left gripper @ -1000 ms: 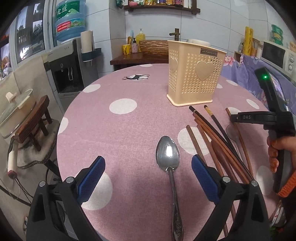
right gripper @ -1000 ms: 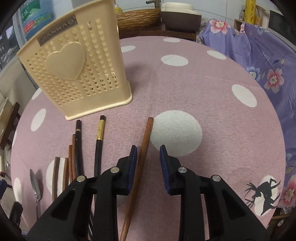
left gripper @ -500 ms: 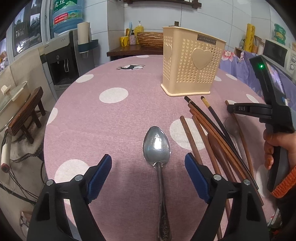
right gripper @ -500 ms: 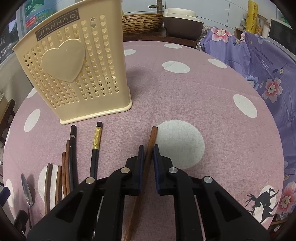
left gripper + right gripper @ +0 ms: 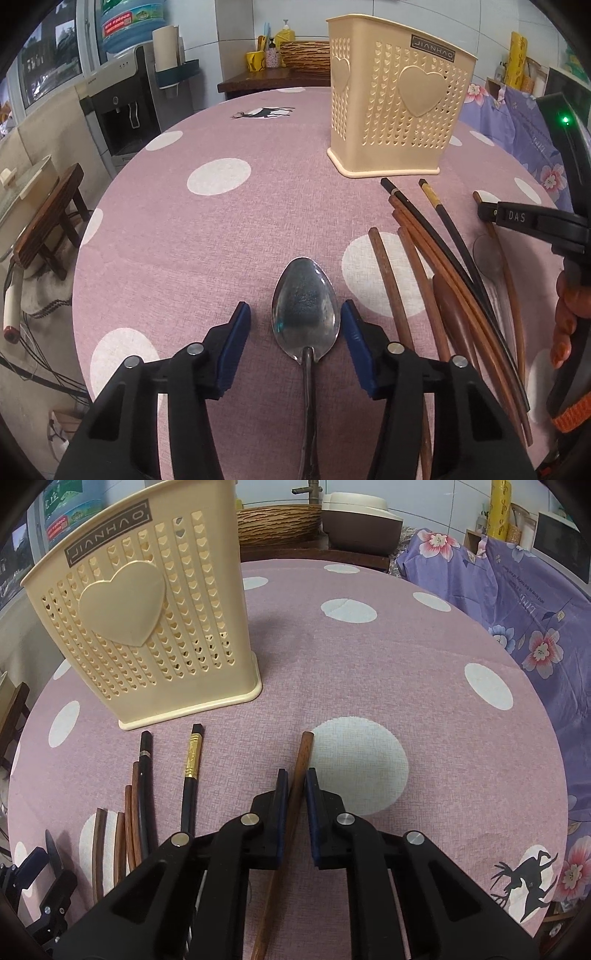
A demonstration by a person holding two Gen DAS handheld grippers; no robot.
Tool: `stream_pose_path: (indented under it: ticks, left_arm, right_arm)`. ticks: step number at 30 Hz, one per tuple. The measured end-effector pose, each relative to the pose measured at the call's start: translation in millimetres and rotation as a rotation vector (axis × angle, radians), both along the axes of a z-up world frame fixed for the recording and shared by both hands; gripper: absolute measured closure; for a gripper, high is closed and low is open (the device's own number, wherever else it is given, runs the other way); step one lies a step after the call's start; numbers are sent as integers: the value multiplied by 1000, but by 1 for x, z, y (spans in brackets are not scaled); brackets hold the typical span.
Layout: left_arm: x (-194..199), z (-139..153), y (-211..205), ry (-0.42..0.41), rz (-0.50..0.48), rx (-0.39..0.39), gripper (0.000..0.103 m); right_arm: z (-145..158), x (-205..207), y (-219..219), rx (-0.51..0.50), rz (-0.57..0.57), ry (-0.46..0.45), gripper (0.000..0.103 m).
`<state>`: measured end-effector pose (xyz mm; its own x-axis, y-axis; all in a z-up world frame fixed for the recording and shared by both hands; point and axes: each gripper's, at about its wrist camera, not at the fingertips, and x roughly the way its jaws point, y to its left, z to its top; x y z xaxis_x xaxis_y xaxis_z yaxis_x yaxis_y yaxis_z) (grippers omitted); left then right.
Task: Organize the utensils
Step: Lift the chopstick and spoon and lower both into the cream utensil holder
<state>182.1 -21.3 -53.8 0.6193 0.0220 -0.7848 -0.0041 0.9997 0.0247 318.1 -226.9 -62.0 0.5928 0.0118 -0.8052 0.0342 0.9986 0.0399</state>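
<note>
Spoon lies on the counter between the pads of the left tongs, bowl pointing away from them and handle running straight back under them; those tongs stand apart, the right pad close beside the bowl's edge, contact unclear. The spoon is dull silver metal with a reflective bowl. The right tongs are clamped on a brown wooden chopstick, whose long axis runs forward from the pads, tip ahead of them on a white dot. Left of these tongs, more chopsticks lie roughly parallel, one black with a gold band. Ahead and left stands a cream perforated holder with a raised heart; its label, seen inverted, reads JIANHAO. The other tool's arm shows "DAS".
</note>
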Motion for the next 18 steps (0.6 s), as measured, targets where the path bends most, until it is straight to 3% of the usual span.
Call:
stream_pose_path:
  ticks: [3, 11, 18]
  left_arm:
    - [3, 1, -2, 2, 3, -1, 65]
    - [5, 3, -5, -10, -6, 0, 65]
    - [9, 29, 0, -84, -19, -37, 65]
  right_arm:
    - [0, 0, 1, 0, -6, -2, 92]
    - [0, -3, -1, 18, -10, -7, 93]
    - [13, -4, -18, 99, -26, -61, 95]
